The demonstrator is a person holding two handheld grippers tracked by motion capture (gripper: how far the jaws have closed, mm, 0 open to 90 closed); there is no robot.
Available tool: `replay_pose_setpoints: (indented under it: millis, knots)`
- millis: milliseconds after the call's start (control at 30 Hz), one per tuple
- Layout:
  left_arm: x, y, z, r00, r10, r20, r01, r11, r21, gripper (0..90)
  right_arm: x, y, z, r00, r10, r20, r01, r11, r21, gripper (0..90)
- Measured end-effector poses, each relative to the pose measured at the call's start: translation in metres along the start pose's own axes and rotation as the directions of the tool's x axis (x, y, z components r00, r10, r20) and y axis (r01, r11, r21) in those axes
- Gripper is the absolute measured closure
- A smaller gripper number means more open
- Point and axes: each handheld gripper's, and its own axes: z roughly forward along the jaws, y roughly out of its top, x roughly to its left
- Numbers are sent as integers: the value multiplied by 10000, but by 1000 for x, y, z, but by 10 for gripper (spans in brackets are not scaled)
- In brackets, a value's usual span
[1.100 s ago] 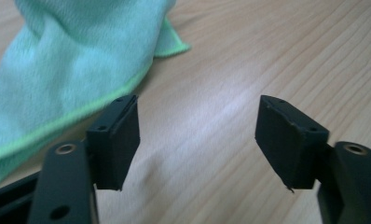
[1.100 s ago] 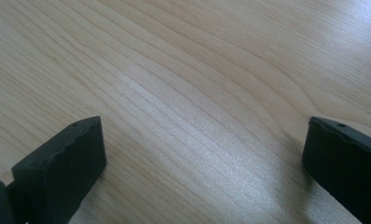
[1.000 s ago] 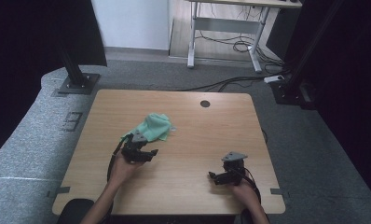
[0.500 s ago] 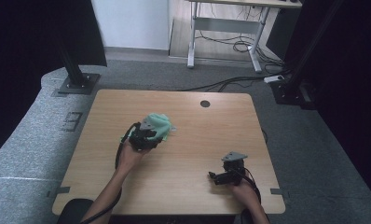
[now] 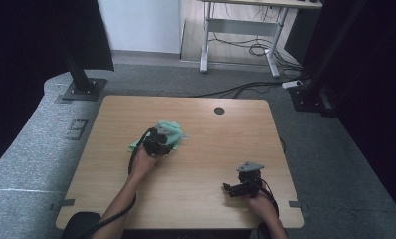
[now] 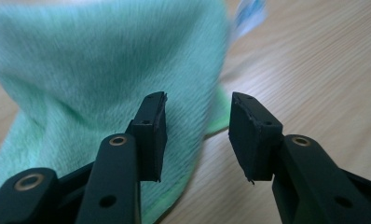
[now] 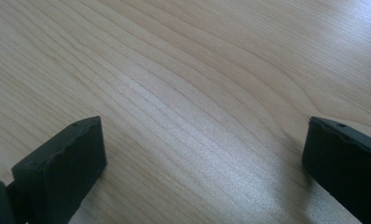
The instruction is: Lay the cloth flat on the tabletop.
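Observation:
A crumpled light green cloth (image 5: 170,131) lies on the wooden table (image 5: 211,144), left of its middle. My left gripper (image 5: 158,143) sits at the cloth's near edge. In the left gripper view its jaws stand open around a fold of the cloth (image 6: 104,84), left gripper (image 6: 197,135) with a gap between the pads; a white tag (image 6: 249,11) sticks out at the cloth's far corner. My right gripper (image 5: 236,188) rests low near the table's front right, with a grey plate on top. Its jaws are wide open over bare wood, right gripper (image 7: 202,154).
A round cable hole (image 5: 219,110) lies near the table's far edge. Grey carpet surrounds the table, with black stand bases (image 5: 81,88) at the back left and right. Cables and a desk frame (image 5: 241,35) lie beyond.
My left gripper has moved forward from the near left of the cloth up onto its edge. The right gripper has stayed where it was.

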Motion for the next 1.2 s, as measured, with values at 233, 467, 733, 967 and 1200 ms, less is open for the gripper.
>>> replay_pose_setpoints:
  millis: [233,467,733,967,1200]
  knots:
    - [2,-2,-4,9989,-275,369,281,9995,-155,838,0,0,0,10000,0,-2,0,10000,3,0]
    - [5,20,-39,9945,-457,938,575,9903,-1268,855,0,0,0,10000,-1,-1,1,10000,4,0]
    - [42,32,-77,9928,-1198,28,1181,9737,-1947,851,0,0,0,10000,-11,0,11,10000,-5,0]
    - [78,4,-63,9727,-2043,-1098,1916,9746,-1159,841,0,0,0,10000,-28,0,28,10000,-13,0]
    - [85,-26,-24,9714,-1929,-1385,1925,9812,-162,813,0,0,0,10000,-34,2,34,10000,-21,0]
